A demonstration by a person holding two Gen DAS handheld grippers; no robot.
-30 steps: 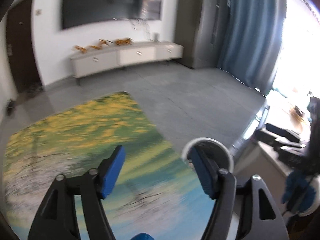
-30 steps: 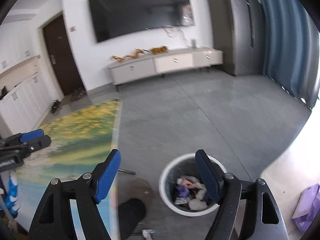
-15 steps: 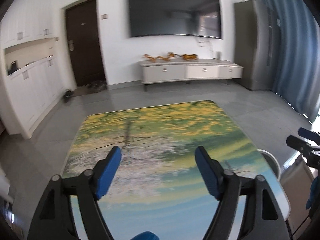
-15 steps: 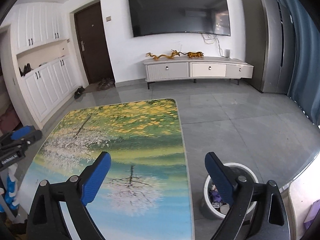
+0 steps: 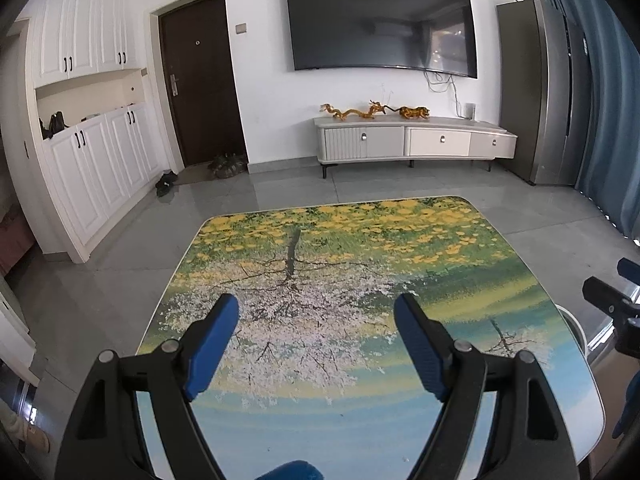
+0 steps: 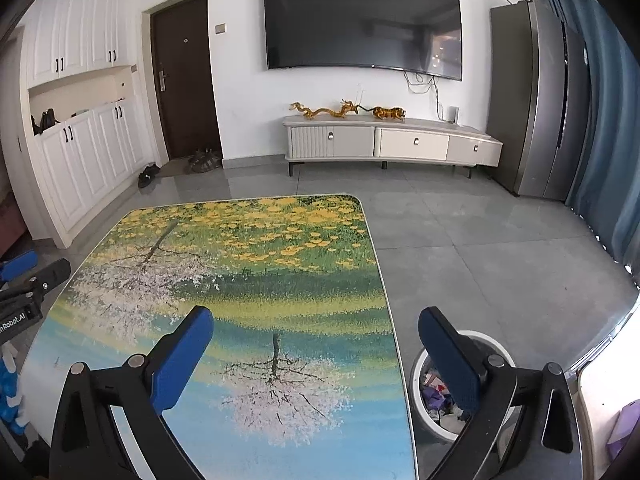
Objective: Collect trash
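Observation:
A white trash bin [image 6: 486,338] stands on the floor by the table's right edge, with crumpled paper and wrappers [image 6: 436,398] inside; its rim [image 5: 574,324] also shows in the left wrist view. My right gripper [image 6: 316,320] hangs over the table's near right corner, its jaws opening with nothing between them; its right finger [image 6: 448,364] overlaps the bin. My left gripper [image 5: 316,312] stands open and empty over the table [image 5: 340,260], whose top shows a printed tree landscape. No loose trash shows on the tabletop [image 6: 260,260].
Grey tiled floor [image 6: 480,248] surrounds the table. A low TV cabinet [image 6: 392,144] and a wall TV are at the back, a dark door [image 6: 180,80] and white cupboards at the left, a fridge and blue curtain at the right. A purple item [image 6: 624,424] lies beside the bin.
Both views have swung left, away from the floor and bin, and now face the table squarely. Both pairs of jaws have spread wider. The bin has slid to the right edge.

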